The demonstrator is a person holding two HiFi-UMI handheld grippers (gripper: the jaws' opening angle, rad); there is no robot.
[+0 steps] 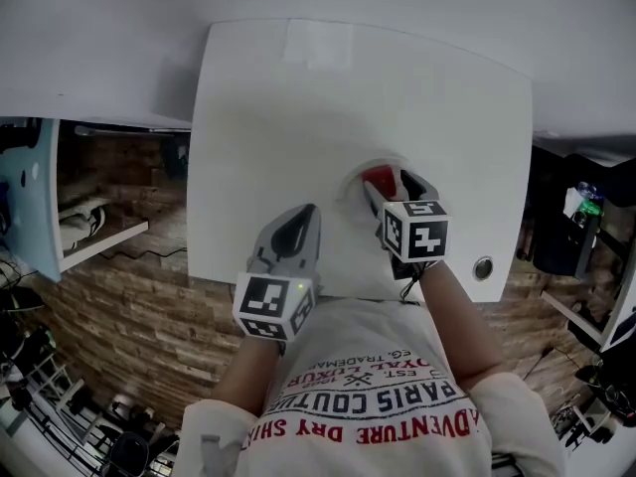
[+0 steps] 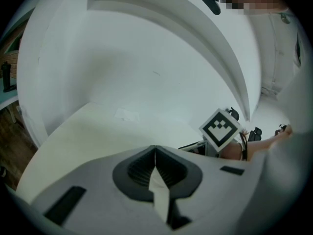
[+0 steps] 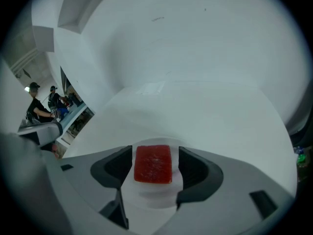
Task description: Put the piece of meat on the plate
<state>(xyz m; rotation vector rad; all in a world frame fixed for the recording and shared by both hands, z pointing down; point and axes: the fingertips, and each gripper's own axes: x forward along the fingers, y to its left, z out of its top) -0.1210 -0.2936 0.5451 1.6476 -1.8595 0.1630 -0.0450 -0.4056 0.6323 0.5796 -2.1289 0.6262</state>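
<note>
The red slab of meat point(image 3: 153, 164) lies flat on a small white plate point(image 3: 154, 194) on the white table. My right gripper point(image 3: 153, 166) is open, one jaw on each side of the meat with a slim gap showing at both sides. The head view puts the meat point(image 1: 378, 178), the plate point(image 1: 351, 189) and the right gripper point(image 1: 394, 191) near the table's front right. My left gripper point(image 1: 296, 229) hovers left of the plate over the table's front edge. It is shut point(image 2: 155, 153) with nothing in it.
The white table point(image 1: 298, 97) runs back to a white wall. A round metal fitting point(image 1: 483, 266) sits in its front right corner. Wooden floor and shelving point(image 1: 89, 222) lie to the left, dark equipment point(image 1: 581, 227) to the right. People stand far off point(image 3: 36, 106).
</note>
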